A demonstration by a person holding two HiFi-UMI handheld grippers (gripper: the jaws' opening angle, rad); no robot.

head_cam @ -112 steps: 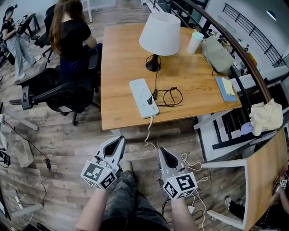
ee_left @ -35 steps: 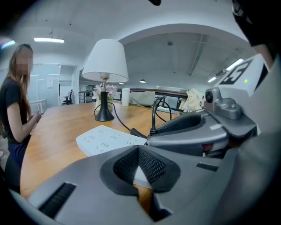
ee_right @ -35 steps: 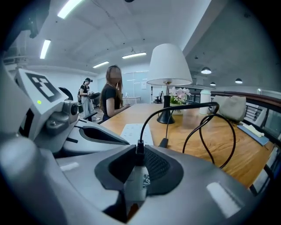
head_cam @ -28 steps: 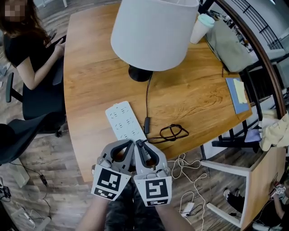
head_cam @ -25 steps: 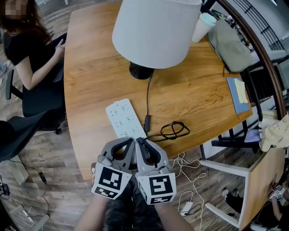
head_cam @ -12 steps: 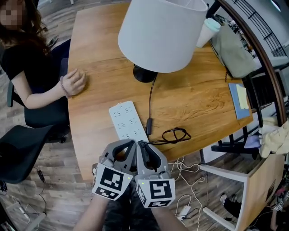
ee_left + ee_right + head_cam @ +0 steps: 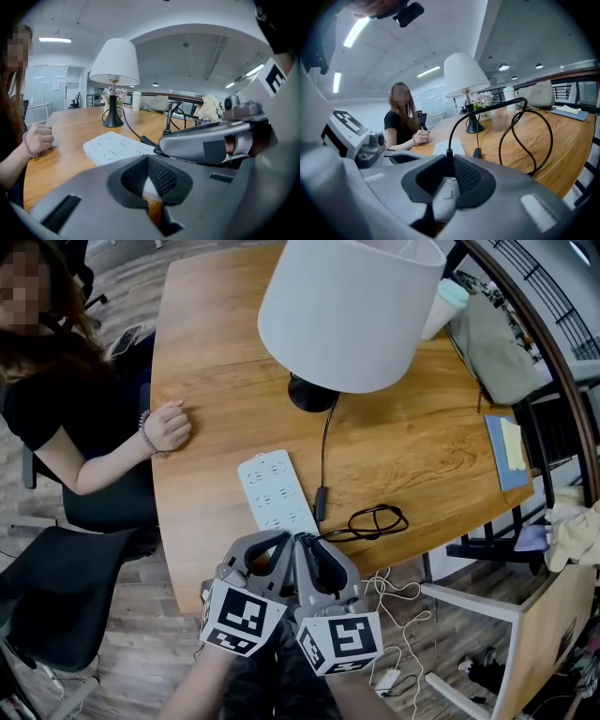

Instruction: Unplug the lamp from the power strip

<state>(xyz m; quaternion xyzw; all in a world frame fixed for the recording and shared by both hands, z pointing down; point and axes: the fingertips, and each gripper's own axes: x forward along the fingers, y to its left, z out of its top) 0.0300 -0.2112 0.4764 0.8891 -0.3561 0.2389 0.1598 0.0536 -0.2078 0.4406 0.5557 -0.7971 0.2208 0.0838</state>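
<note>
The right claw (image 7: 449, 165) is clamped on the black plug (image 7: 448, 157) at the near end of the white power strip (image 7: 275, 493). The left claw (image 7: 147, 159), tips together, sits just left of it over the strip's near edge. The strip lies on a wooden tabletop (image 7: 412, 427). The white-shaded lamp (image 7: 349, 310) stands farther back, its cord (image 7: 375, 519) looped to the right. A seated person's hand (image 7: 169, 426) rests on the tabletop at far left.
</note>
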